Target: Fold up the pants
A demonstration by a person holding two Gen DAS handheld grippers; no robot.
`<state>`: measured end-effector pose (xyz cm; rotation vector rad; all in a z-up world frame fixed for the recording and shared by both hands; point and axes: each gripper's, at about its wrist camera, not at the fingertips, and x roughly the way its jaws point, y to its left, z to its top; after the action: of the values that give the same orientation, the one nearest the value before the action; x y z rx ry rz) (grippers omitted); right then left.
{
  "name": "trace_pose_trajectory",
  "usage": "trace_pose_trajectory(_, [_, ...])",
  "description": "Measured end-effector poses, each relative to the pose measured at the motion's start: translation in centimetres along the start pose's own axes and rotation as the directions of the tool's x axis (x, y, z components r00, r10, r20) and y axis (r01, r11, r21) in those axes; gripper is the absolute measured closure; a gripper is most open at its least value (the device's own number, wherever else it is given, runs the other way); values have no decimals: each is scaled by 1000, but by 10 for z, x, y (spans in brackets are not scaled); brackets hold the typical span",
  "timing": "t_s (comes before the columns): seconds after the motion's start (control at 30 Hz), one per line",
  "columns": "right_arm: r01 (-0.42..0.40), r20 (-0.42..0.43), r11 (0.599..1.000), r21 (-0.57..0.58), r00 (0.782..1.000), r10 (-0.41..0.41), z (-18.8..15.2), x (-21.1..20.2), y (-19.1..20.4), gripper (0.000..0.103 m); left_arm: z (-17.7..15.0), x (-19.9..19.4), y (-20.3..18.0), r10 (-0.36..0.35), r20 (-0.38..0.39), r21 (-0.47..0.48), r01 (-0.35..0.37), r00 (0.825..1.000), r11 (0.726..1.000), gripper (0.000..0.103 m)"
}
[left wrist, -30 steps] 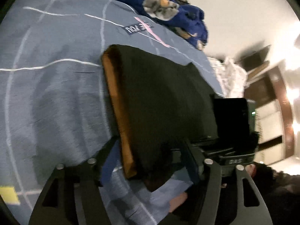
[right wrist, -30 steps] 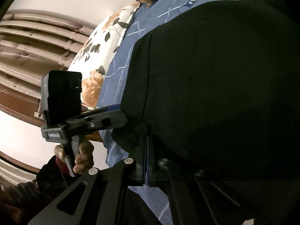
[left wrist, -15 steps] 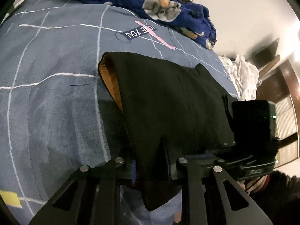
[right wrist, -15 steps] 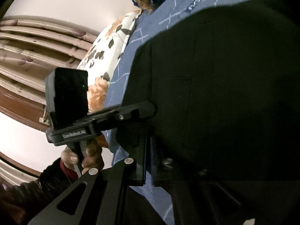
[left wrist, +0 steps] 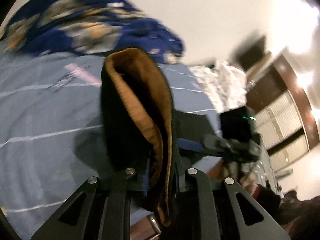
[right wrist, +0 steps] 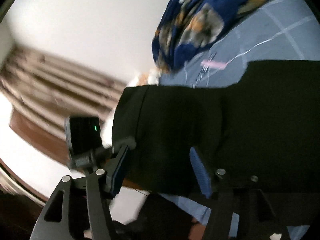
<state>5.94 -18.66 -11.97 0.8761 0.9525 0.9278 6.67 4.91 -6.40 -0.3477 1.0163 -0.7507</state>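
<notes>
Left wrist view: pants lifted off bedspread since earlier, left gripper closing, clamping hem; right gripper opening, seemingly released.

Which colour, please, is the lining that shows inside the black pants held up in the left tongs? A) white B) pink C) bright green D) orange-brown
D: in the left wrist view, the black pants pinched in the left tongs gape open above the blue bedsheet and show an orange-brown lining.
</notes>
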Motion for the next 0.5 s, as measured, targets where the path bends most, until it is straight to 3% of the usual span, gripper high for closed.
trace_pose_trajectory(0.1, [-119, 59, 988, 94, 992, 114, 11, -30, -14, 37, 10, 40, -42, -44, -13, 71, 45, 999, 996, 85])
trace_pose_trajectory(0.17, [-223, 113, 963, 151, 972, 207, 15, -47, -25, 27, 12, 66, -56, -52, -28, 93, 54, 998, 994, 85])
trace_pose_trajectory(0.23, [-265, 151, 943, 203, 960, 237, 13, -60, -38, 26, 10, 95, -66, -37, -53, 115, 42, 998, 992, 84])
trace_pose_trajectory(0.37, [-208, 167, 945, 252, 971, 170, 11, -71, -59, 25, 3, 135, -77, 17, -87, 167, -2, 996, 986, 78])
trace_pose_trajectory(0.5, [-180, 173, 942, 284, 976, 135, 9, -82, -77, 24, -2, 141, -86, 5, -94, 191, 13, 996, 982, 55])
